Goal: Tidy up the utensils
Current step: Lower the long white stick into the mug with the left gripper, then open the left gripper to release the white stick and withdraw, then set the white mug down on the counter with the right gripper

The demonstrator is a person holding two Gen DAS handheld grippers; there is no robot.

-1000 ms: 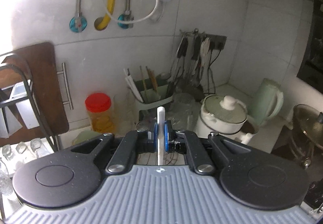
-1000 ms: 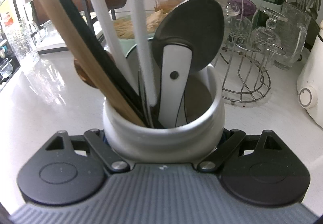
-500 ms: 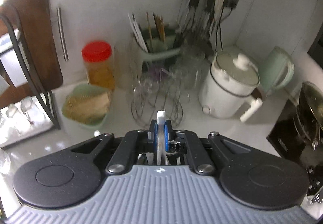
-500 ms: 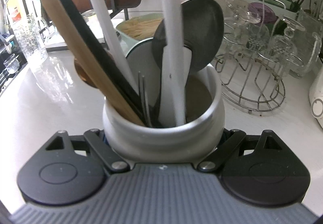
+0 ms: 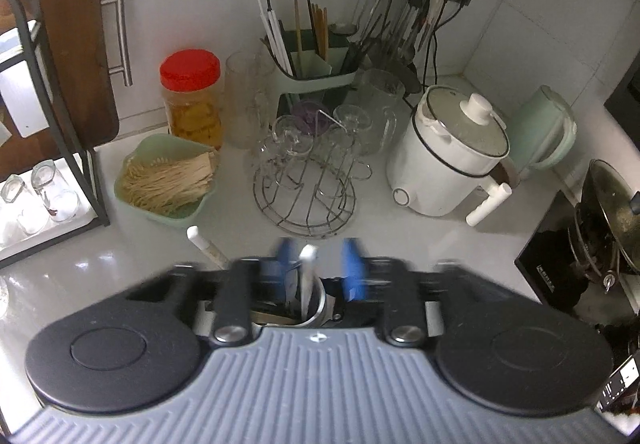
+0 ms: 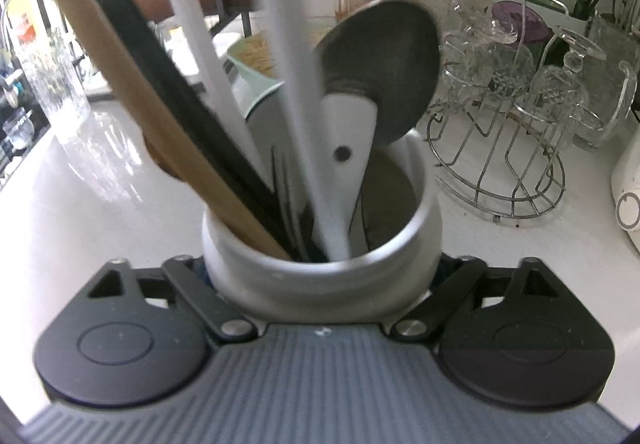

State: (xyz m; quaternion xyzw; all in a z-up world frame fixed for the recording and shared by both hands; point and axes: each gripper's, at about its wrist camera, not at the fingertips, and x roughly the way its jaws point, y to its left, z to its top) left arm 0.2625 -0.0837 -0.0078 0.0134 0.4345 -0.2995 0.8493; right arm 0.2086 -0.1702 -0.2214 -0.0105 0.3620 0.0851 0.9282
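Note:
A grey utensil crock [image 6: 320, 284] stands on the white counter, filling the gap of my right gripper [image 6: 320, 276]. Its jaws are opening with the crock still between them, and the pads are hidden behind its wall. In the crock are a wooden handle [image 6: 132, 92], a black handle, a white stick [image 6: 200, 44], a dark spoon [image 6: 384, 64] and a blurred white-handled utensil [image 6: 296, 84]. My left gripper [image 5: 319, 264] hovers right above the crock [image 5: 320, 304]. Its jaws are opening, and the white handle [image 5: 308, 256] stands free between the blue pads [image 5: 352, 268].
Beyond the crock stand a wire glass rack [image 5: 304, 196], a green bowl of noodles [image 5: 168, 180], a red-lidded jar [image 5: 192, 96], a white cooker [image 5: 452, 156] and a green kettle [image 5: 544, 128]. A black shelf frame [image 5: 80, 148] stands left, a lidded pot [image 5: 612, 212] right.
My left gripper came down over the crock and its pads parted, letting go of the white handle, which now stands in the crock. The right gripper and the crock stayed put.

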